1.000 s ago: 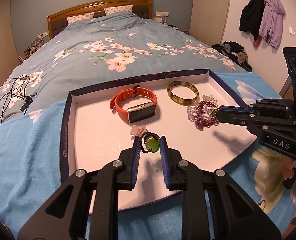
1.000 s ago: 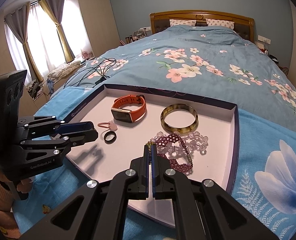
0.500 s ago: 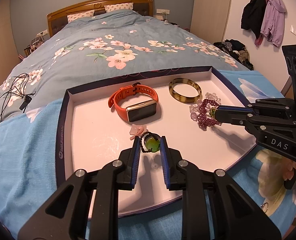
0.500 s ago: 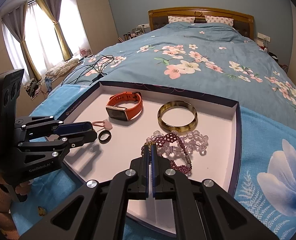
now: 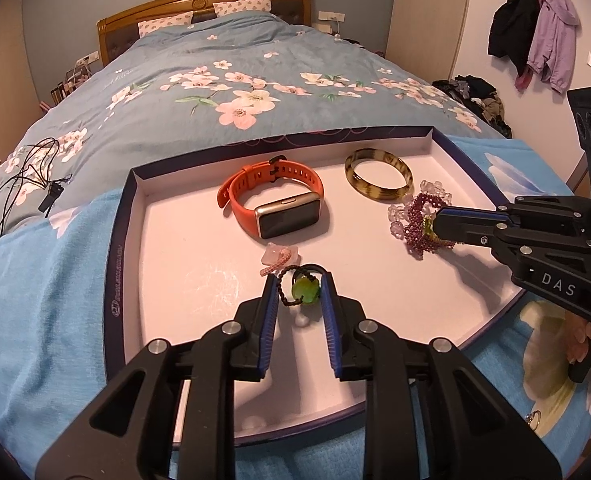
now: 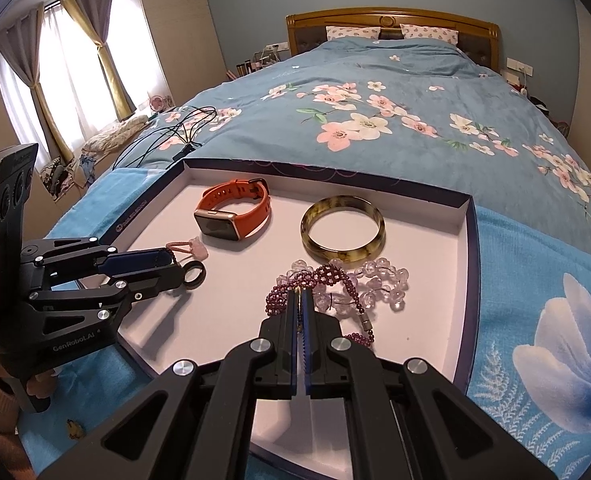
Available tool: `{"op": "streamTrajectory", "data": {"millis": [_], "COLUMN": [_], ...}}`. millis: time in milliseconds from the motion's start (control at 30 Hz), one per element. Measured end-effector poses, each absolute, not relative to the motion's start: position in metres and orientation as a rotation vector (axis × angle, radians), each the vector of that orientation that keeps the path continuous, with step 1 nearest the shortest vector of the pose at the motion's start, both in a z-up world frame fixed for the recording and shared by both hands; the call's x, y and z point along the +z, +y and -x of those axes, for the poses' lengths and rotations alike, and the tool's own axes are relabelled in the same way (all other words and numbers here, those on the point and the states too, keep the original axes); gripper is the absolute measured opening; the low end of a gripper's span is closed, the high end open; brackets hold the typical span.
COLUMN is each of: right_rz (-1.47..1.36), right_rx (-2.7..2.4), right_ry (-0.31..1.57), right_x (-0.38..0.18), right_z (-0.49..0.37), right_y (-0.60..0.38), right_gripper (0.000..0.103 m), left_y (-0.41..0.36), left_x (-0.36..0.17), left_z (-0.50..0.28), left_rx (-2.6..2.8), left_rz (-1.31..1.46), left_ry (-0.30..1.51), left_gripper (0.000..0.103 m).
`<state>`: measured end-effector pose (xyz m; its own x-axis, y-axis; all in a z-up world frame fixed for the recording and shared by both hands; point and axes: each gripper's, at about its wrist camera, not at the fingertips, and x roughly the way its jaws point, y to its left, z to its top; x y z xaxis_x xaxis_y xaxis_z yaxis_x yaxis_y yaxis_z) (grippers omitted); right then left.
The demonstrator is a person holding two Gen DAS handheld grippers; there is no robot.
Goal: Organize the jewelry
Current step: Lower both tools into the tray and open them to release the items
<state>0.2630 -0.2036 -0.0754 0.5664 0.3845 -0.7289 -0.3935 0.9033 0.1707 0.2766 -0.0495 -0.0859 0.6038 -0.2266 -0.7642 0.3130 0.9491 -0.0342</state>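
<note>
- Between the blue pads of our left gripper [image 5: 298, 292] we hold a small green bead on a dark braided cord loop [image 5: 304, 289]; the jaws stand narrow, closed on the bead, which hangs just above the floor of the shallow white tray with a dark blue rim [image 5: 116, 264].
- In the right wrist view a black ring [image 6: 193, 275] shows at that gripper's tip; we cannot tell whether it touches the tray.
- Just beyond the left gripper's tips, slightly to their left, lies a small pink cord charm [image 5: 280, 259] on the tray floor.
- Farther ahead of the left gripper rests an orange-strapped smartwatch with a gold case [image 5: 273, 203], face up.
- Our right gripper [image 6: 300, 295] has its jaws pressed nearly together on a strand of the dark purple beaded bracelet [image 6: 324, 280], at a small yellow-green piece.
- Tangled with it, just to the right of the right gripper's tips, lies a clear crystal bead bracelet [image 6: 379, 283].
- Ahead of the right gripper, touching or nearly touching the clear beads, sits a mottled olive-brown bangle [image 6: 342, 227], flat on the tray.
- The tray rests on a bright blue flower-print blanket [image 6: 535, 300] laid over the bed's floral quilt [image 5: 231, 80].
- Black cables [image 5: 19, 176] lie on the quilt, well to the left of the left gripper.
</note>
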Motion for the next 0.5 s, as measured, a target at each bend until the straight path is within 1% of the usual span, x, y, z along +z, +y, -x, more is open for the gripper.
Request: {"op": "streamTrajectory", "data": {"millis": [200, 400, 433, 467, 500], "right_rz": [0.006, -0.016, -0.019, -0.024, -0.027], "right_rx": [0.443, 0.428, 0.426, 0.424, 0.424], "right_ry": [0.853, 0.822, 0.816, 0.808, 0.801], "right_x": [-0.075, -0.066, -0.064, -0.061, -0.059], "right_z": [-0.263, -0.258, -0.257, -0.254, -0.252], "right_y": [-0.205, -0.212, -0.214, -0.216, -0.217], "right_gripper": [0.003, 0.004, 0.006, 0.009, 0.010], "left_y": [-0.048, -0.047, -0.046, -0.044, -0.043], "left_x": [-0.088, -0.081, -0.078, -0.074, -0.070], "left_z": [-0.279, -0.274, -0.271, -0.268, -0.264], "left_rx": [-0.303, -0.306, -0.305, -0.305, -0.304], "left_rz": [-0.098, -0.095, -0.096, -0.095, -0.096], "left_ry": [0.873, 0.848, 0.839, 0.828, 0.815], "left_gripper": [0.023, 0.037, 0.043, 0.047, 0.047]}}
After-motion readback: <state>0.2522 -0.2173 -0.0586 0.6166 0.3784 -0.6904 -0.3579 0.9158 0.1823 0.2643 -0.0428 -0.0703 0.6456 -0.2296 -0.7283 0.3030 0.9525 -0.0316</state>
